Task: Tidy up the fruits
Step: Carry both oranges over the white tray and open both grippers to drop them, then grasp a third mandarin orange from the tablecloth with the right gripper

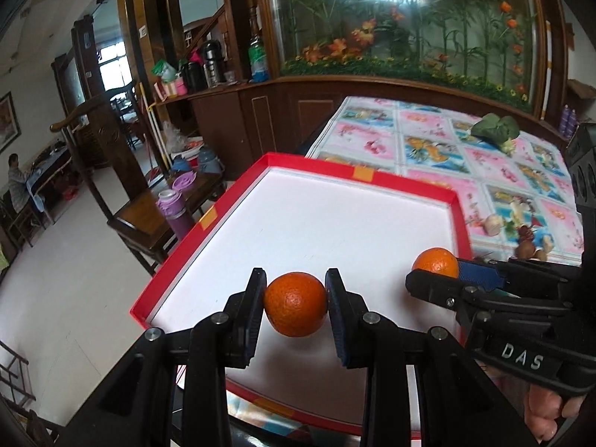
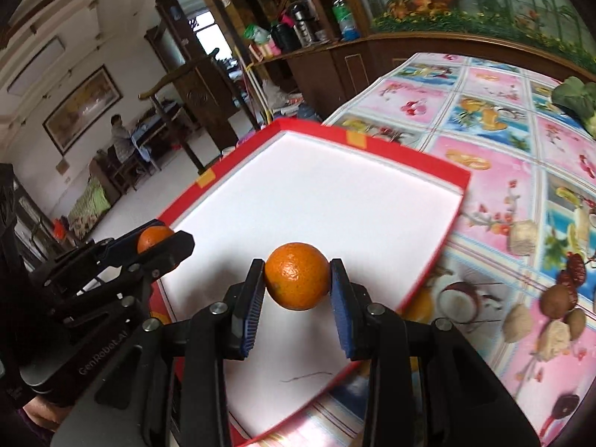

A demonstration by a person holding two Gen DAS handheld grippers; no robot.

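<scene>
2 oranges, 1 per gripper, both held over the red-rimmed tray (image 1: 376,177).

L gripper (image 1: 296,303) is clamped on an orange (image 1: 296,303) at approx 6 o'clock of the tray's white floor; R gripper (image 2: 297,277) is clamped on a 2nd orange (image 2: 297,277) nr the tray's 5 o'clock edge, seen at 3 o'clock in the L view. Can't tell if either fruit touches the floor or hangs just above it. Tray is otherwise bare; nuts & dried fruit (image 2: 555,311) lie on the floral tablecloth (image 2: 495,119) at the tray's 3 o'clock, a leafy vegetable (image 1: 495,128) twd 1 o'clock. Risks, as I judge: round fruit let go above a slick floor may roll, w/ only a low rim to stop it; grippers sit close, so 1 swinging inward could knock the other's orange; the tray looks to overhang the table at 9 o'clock, so a hard press there might tip it.
</scene>
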